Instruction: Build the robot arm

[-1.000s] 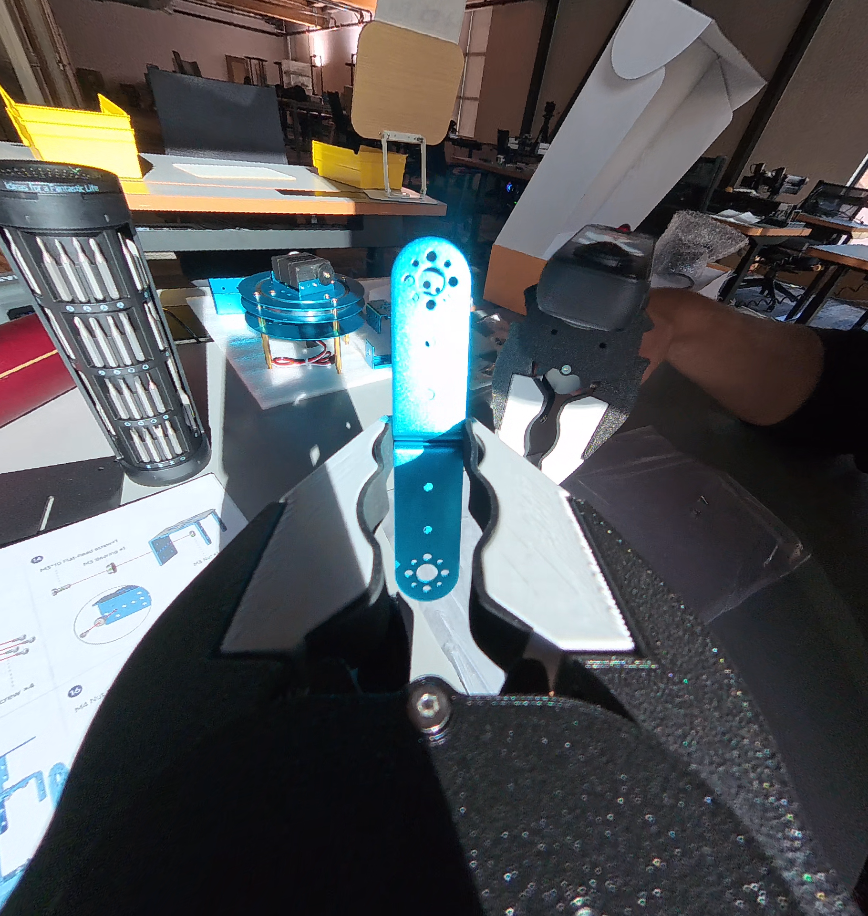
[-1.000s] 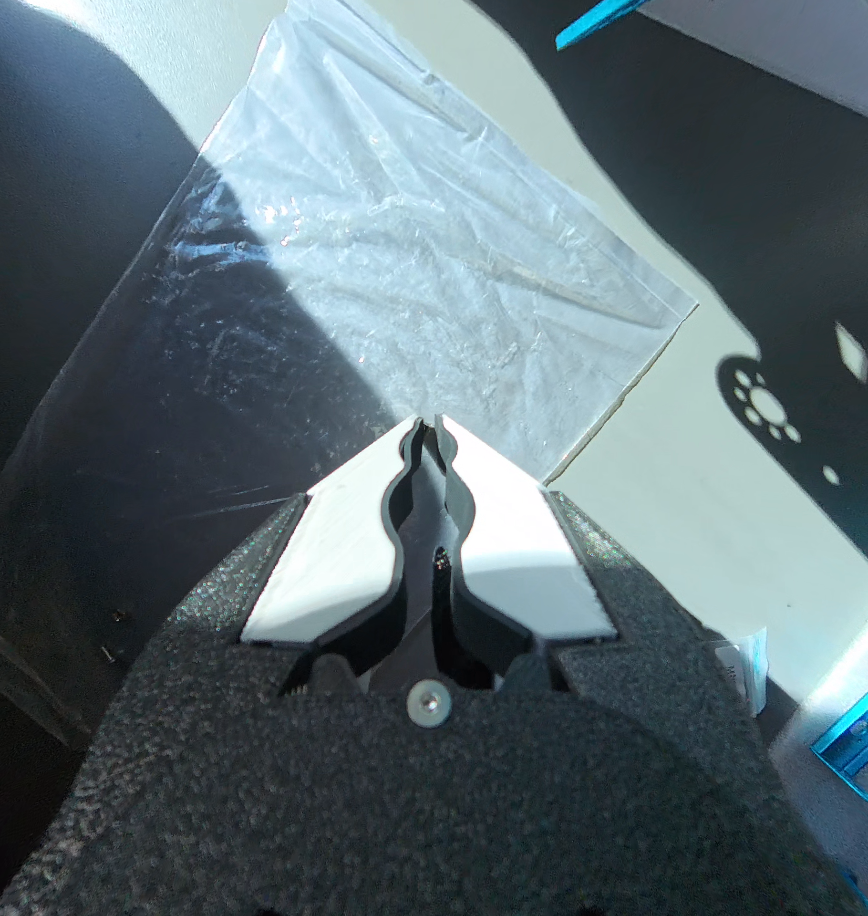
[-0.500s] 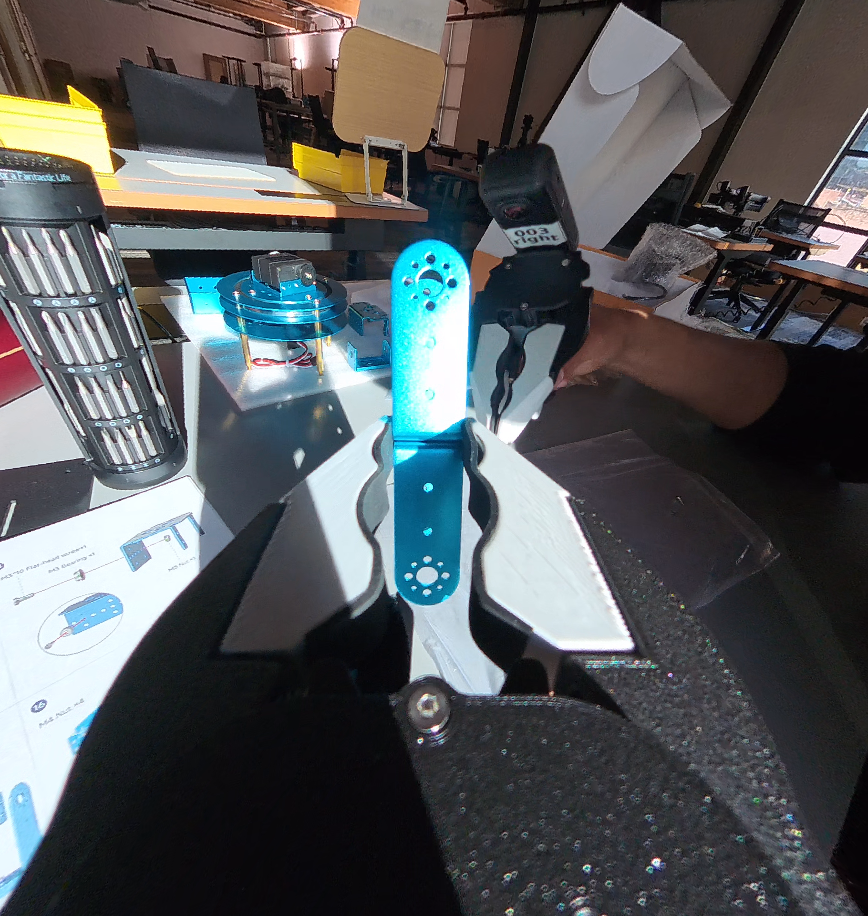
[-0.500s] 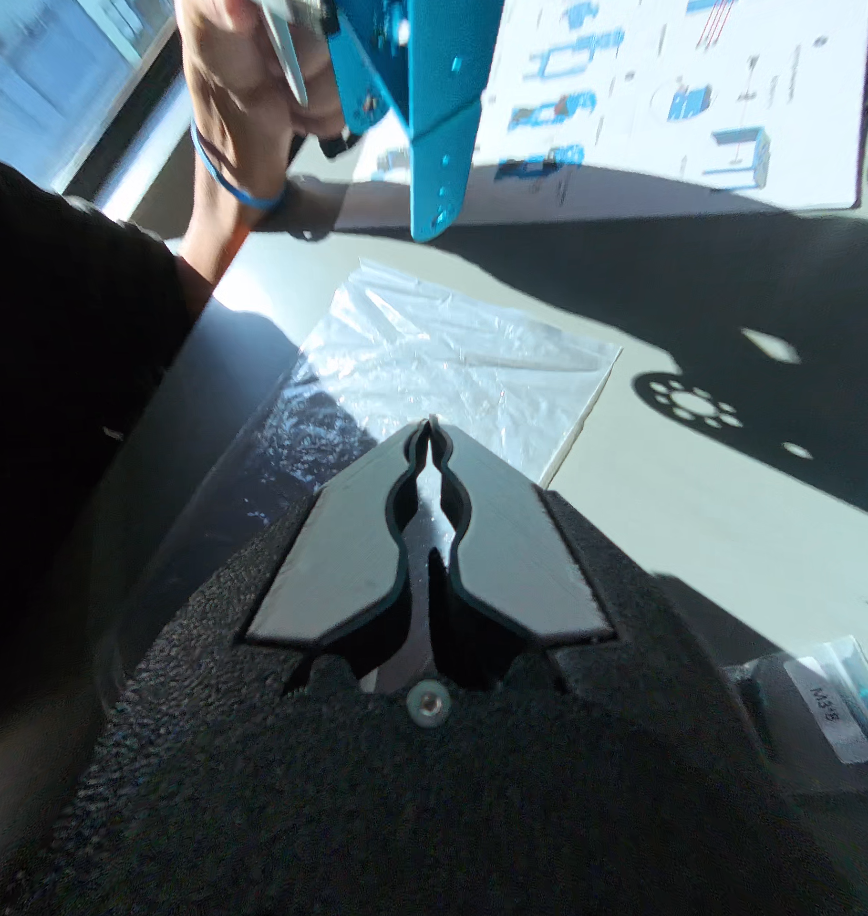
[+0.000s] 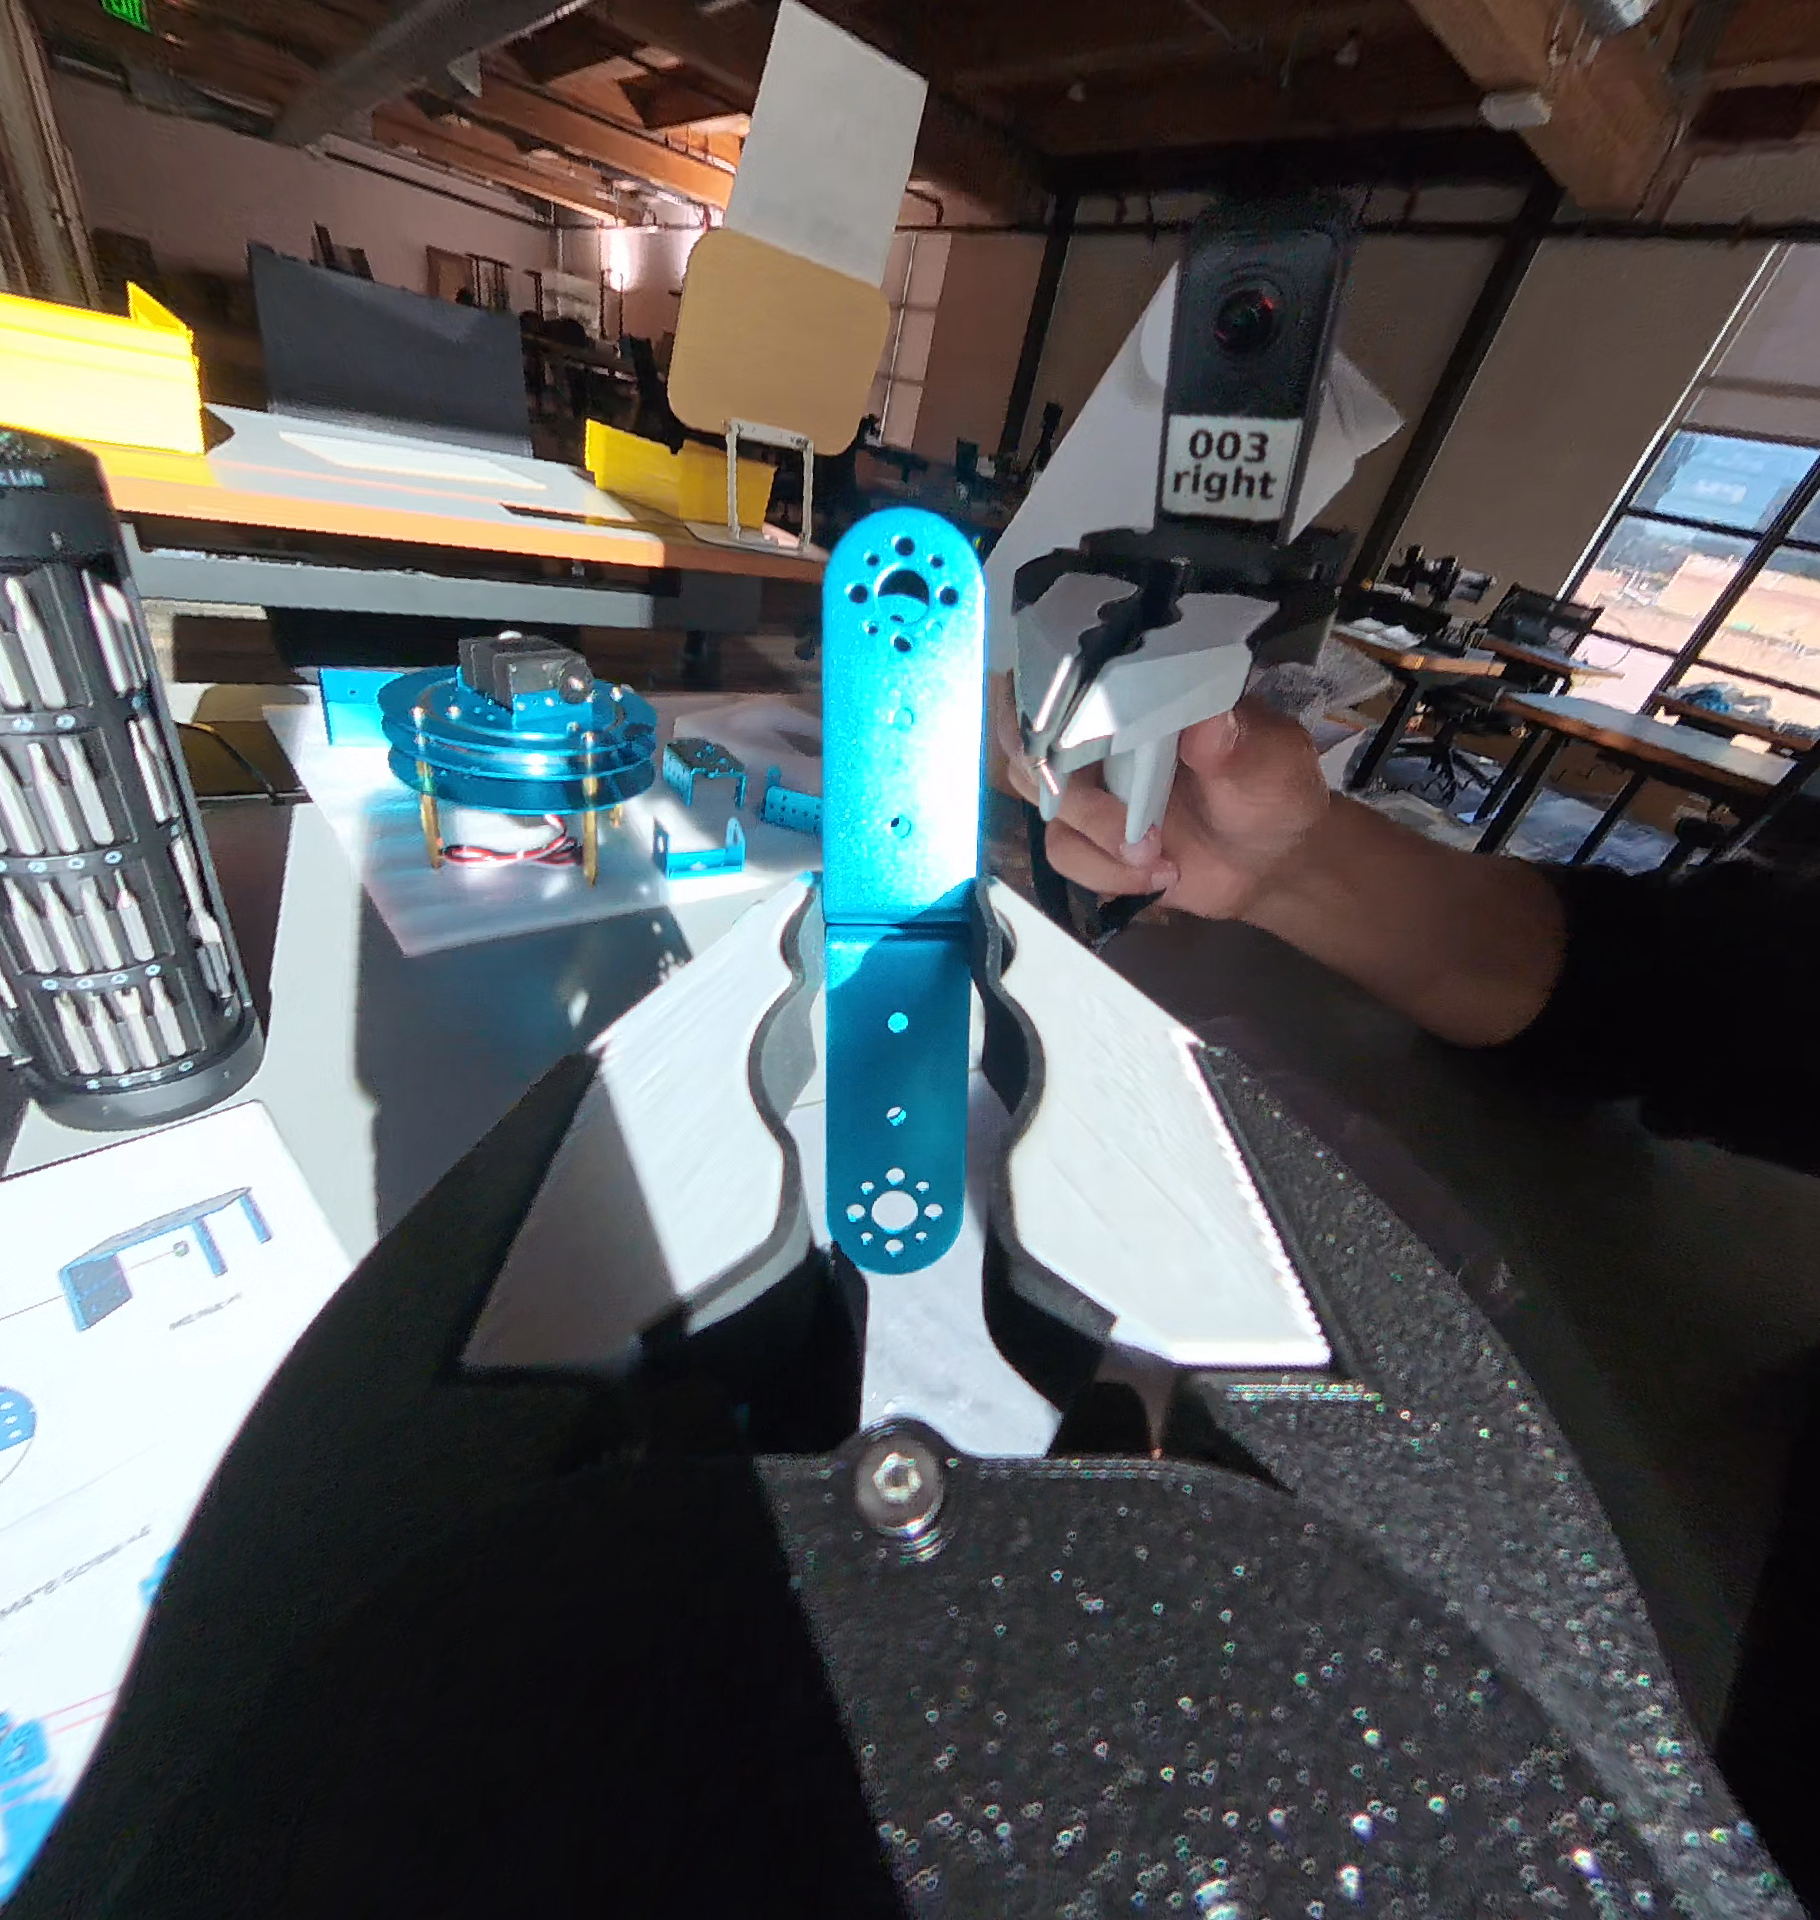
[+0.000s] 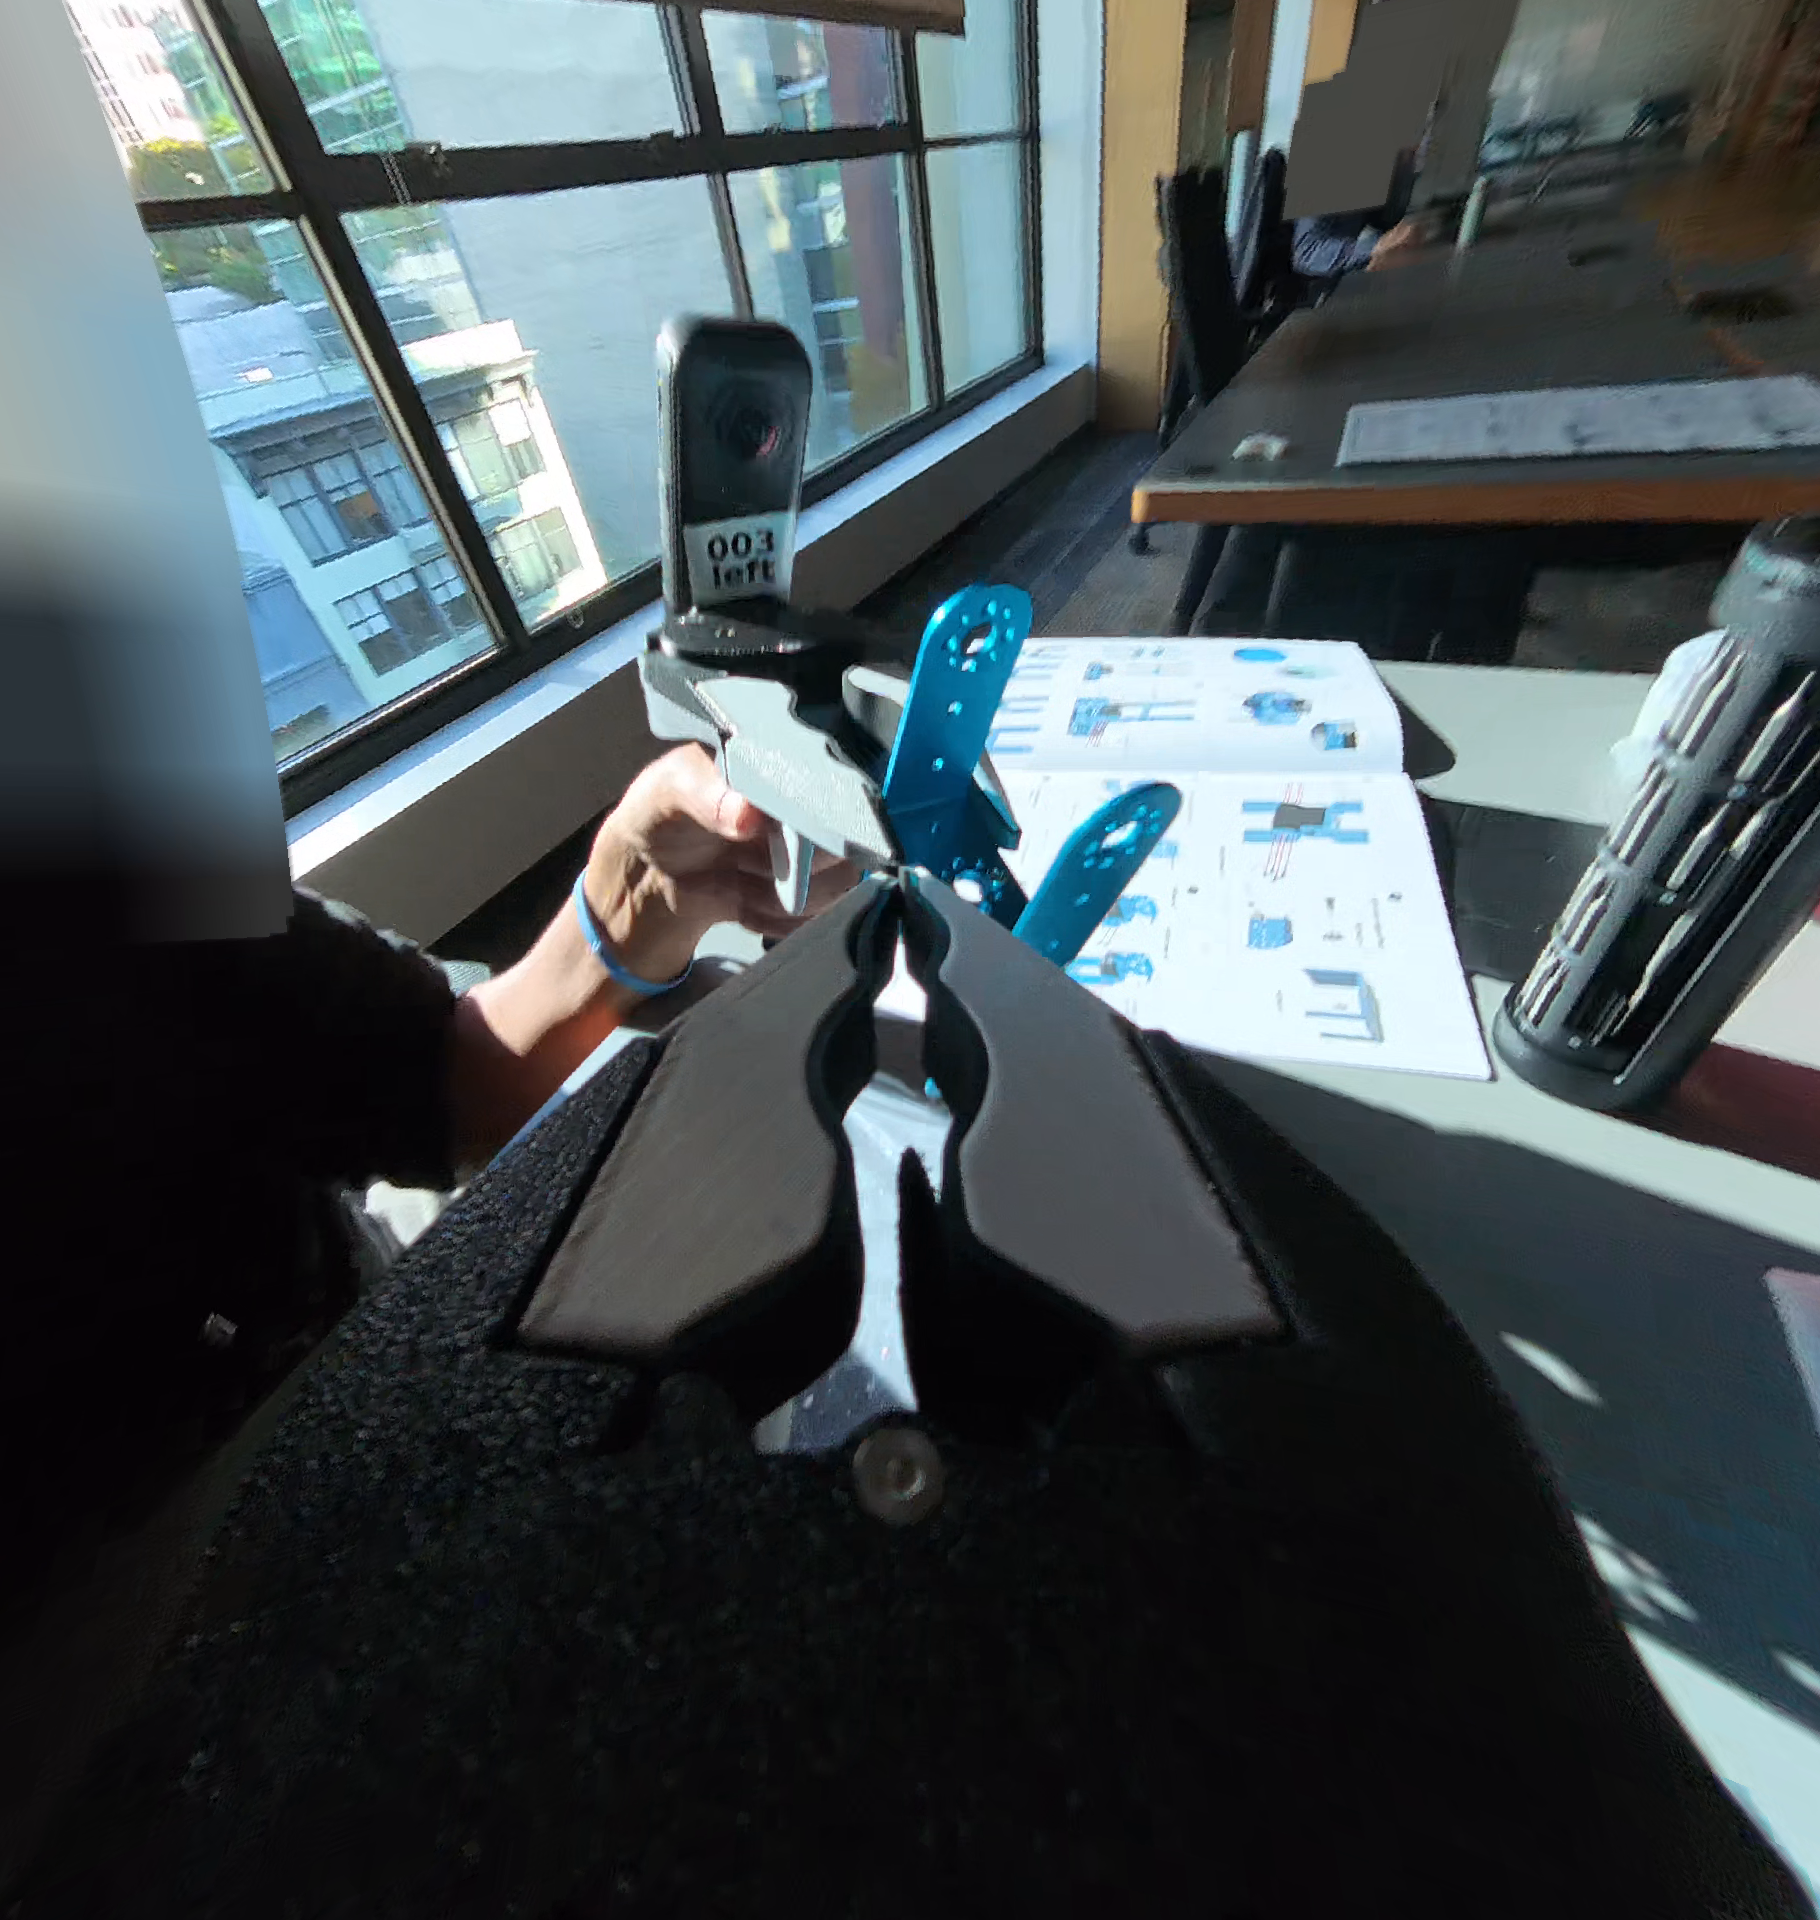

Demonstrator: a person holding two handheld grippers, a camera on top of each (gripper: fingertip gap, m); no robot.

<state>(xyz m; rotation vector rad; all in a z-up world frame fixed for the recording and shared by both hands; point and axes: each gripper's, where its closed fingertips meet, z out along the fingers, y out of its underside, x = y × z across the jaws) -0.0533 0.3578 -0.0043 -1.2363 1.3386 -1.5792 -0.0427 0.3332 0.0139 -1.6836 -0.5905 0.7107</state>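
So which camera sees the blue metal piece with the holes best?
The left wrist view. There the blue bracket stands front-on between the left gripper fingers, sunlit, holes clear. The right wrist view shows it farther off, side-on, partly hidden behind the right gripper.

The grey tabletop (image 5: 324, 997) carries an open instruction booklet (image 5: 106, 1309) near left, a black bit holder (image 5: 75, 790) behind it, and a blue disc assembly (image 5: 516, 748) farther off.
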